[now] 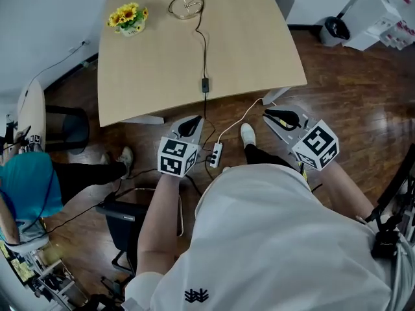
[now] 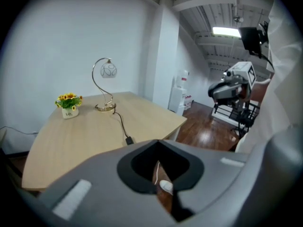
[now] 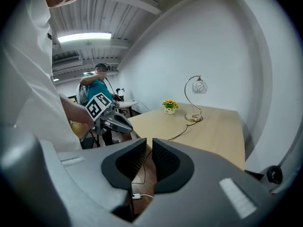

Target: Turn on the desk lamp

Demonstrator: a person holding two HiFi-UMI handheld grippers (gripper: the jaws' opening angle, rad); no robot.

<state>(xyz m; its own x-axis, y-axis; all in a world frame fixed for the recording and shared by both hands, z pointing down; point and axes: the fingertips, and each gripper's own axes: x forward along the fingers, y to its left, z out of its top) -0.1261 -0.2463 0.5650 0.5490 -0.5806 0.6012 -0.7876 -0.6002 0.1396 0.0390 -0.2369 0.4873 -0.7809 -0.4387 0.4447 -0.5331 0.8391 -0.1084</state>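
Note:
The desk lamp (image 1: 186,6), a gold arched stem with a round glass shade (image 2: 108,70), stands unlit at the far end of the wooden table (image 1: 246,44); it shows again in the right gripper view, the lamp (image 3: 198,87). Its black cord runs to an inline switch (image 1: 205,85) near the table's near edge, the switch (image 2: 129,140). My left gripper (image 1: 190,127) hangs below that edge, shut and holding nothing. My right gripper (image 1: 275,115) is off the table's near right corner, pads almost touching, also bare. Each gripper shows in the other's view: left gripper (image 3: 118,122), right gripper (image 2: 222,90).
A small pot of yellow flowers (image 1: 128,18) stands left of the lamp. A white power strip (image 1: 216,154) lies on the wood floor between the grippers. A black chair (image 1: 123,225) and a person in teal (image 1: 26,186) are at the left. White appliances (image 1: 382,18) stand at the far right.

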